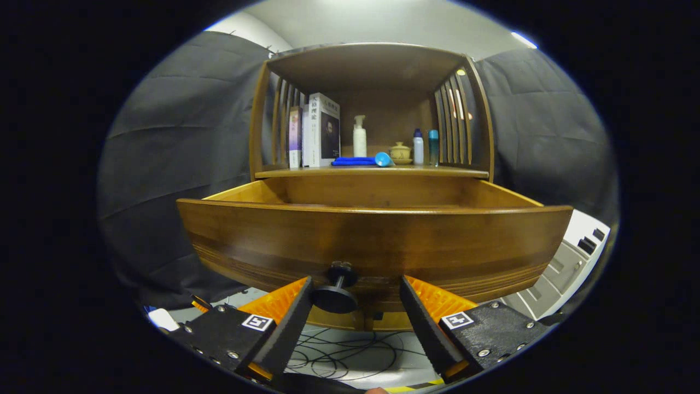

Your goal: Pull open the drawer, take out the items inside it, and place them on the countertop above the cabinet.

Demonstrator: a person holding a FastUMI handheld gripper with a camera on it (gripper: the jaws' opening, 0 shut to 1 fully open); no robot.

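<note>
The gripper (355, 298) has its fingers spread apart, released, with the drawer knob (335, 295) between them and nearer the left finger. Behind the knob, the drawer (377, 246) stands pulled out; its contents are hidden. Above the drawer, the countertop (372, 172) carries books (320, 137), bottles (359, 137), a blue cloth (354, 161) and a small pot (400, 152).

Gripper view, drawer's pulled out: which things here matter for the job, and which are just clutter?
Job:
drawer, open
drawer knob, between the open gripper's fingers, ungripped
countertop

Clutter:
books
pump bottle
blue cloth
small lidded pot
two small bottles
floor cables

Drawer contents are hidden behind its front.
</note>
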